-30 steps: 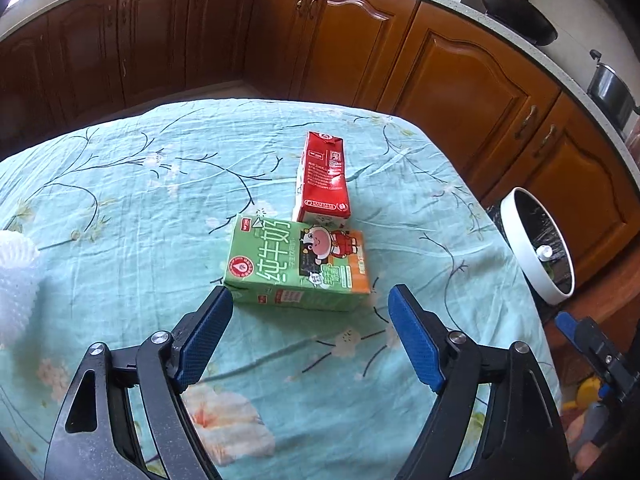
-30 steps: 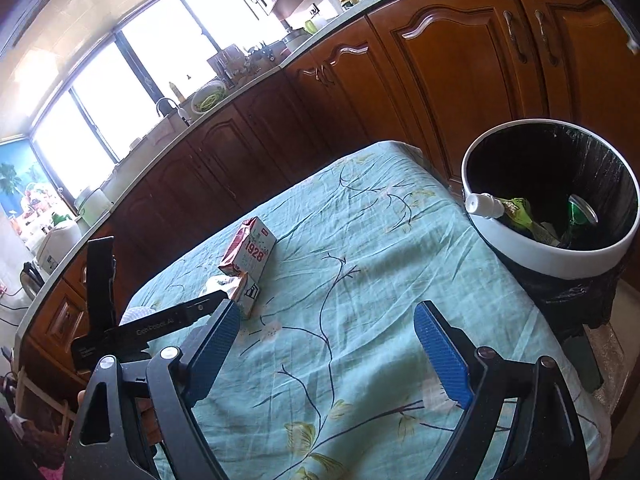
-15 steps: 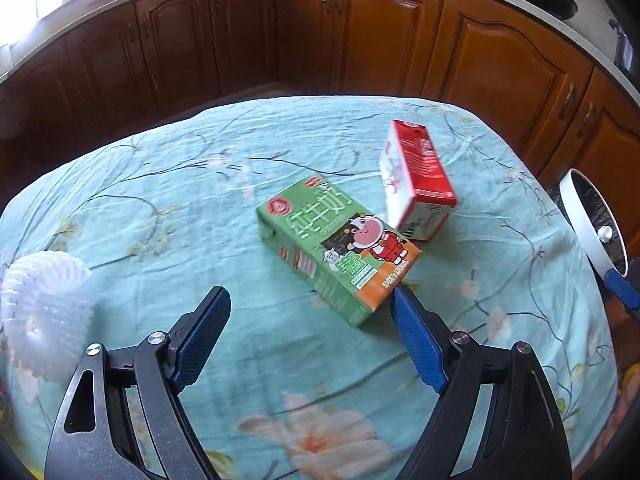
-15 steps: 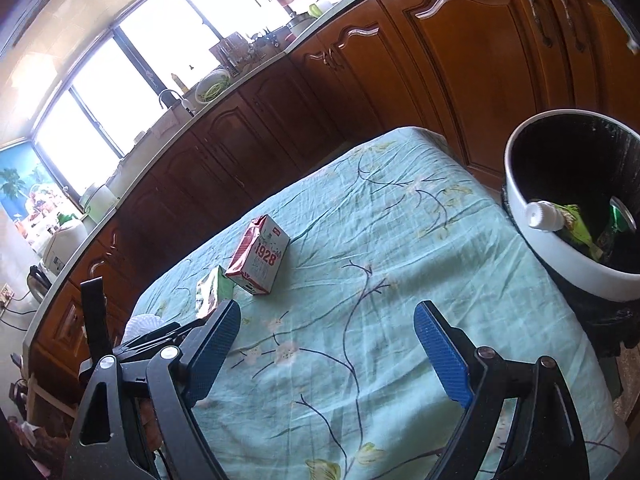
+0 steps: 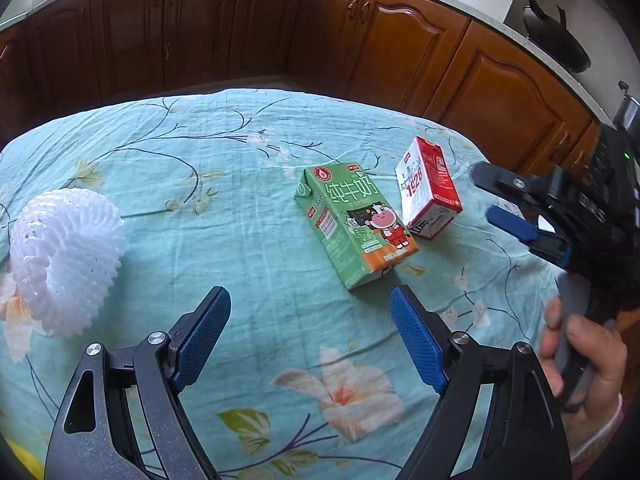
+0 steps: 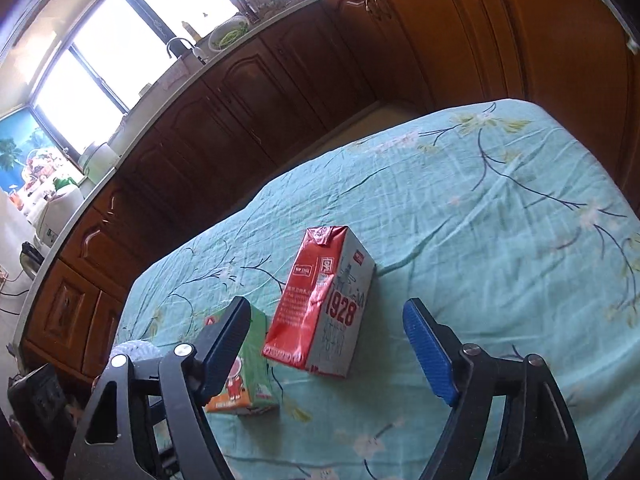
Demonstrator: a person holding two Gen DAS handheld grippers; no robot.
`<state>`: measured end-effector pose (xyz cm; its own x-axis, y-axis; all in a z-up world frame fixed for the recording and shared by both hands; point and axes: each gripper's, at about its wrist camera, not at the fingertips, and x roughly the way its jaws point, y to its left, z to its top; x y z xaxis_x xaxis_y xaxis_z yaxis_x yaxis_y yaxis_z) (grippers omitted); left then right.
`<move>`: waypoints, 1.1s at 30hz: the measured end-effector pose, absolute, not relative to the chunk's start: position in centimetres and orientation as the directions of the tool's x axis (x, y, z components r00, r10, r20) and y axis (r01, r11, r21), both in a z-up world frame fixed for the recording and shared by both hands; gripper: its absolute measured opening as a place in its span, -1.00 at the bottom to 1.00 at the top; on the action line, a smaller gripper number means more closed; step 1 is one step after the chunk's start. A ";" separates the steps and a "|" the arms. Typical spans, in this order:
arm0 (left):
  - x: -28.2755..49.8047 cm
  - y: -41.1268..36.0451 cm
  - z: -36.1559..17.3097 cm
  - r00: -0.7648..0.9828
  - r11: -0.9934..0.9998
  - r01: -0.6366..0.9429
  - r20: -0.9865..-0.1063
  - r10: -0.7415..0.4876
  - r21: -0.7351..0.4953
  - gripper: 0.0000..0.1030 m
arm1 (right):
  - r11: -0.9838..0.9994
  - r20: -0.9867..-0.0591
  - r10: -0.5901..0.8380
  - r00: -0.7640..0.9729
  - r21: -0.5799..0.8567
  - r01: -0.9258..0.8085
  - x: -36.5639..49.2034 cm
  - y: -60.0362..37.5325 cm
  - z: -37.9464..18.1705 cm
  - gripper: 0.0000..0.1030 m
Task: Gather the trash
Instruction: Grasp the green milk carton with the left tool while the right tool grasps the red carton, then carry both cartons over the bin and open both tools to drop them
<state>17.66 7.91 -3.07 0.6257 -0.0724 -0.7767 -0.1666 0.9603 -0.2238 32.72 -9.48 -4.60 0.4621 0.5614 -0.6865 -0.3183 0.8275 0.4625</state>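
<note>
The step in hand looks like the reach for the next piece of trash, nothing yet picked up. Nearest, the left gripper (image 5: 310,320) hangs with fingers spread and empty, just short of the green carton (image 5: 354,224), which lies flat on the bench (image 5: 200,220). The right gripper (image 6: 326,344) points at the red carton (image 6: 320,304), which lies just beyond the green one, the two close together. Its jaws have just been closing a little, with the red carton ahead of them and not yet between the pads. A white foam net (image 5: 66,260) sits well to the left of the green carton.

Next, I judge, the right gripper must slide forward to straddle the red carton's narrow sides, then pinch.

A second ago the right wrist view faced a bin beside the bench; now the bin is out of frame and the red carton fills the middle. The right gripper has also come into the left view.
</note>
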 end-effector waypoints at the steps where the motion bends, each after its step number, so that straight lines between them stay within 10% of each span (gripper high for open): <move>1: 17.9 7.6 -3.1 0.625 0.961 -0.164 -0.778 -0.072 -0.221 0.63 | 0.834 -0.697 0.551 0.458 0.451 -0.318 33.2 -8.9 -4.9 0.45; 8: 19.1 6.8 -2.7 0.623 0.959 -0.164 -0.778 -0.079 -0.229 0.63 | 0.817 -0.684 0.575 0.448 0.460 -0.347 32.6 -9.8 -4.4 -0.35; 20: 24.9 4.4 -3.5 0.581 0.964 -0.236 -0.813 0.039 -0.122 0.63 | 0.803 -0.609 0.588 0.533 0.521 -0.290 26.5 -19.8 -2.4 -0.39; 23: 25.7 5.0 -4.5 0.563 0.964 -0.242 -0.825 0.045 -0.112 0.23 | 0.803 -0.603 0.585 0.542 0.526 -0.282 25.1 -21.0 -2.3 -0.40; 33: 22.0 2.1 -2.4 0.629 0.970 -0.121 -0.772 -0.090 -0.211 -0.07 | 0.808 -0.572 0.568 0.592 0.525 -0.268 20.8 -24.7 -1.3 -0.40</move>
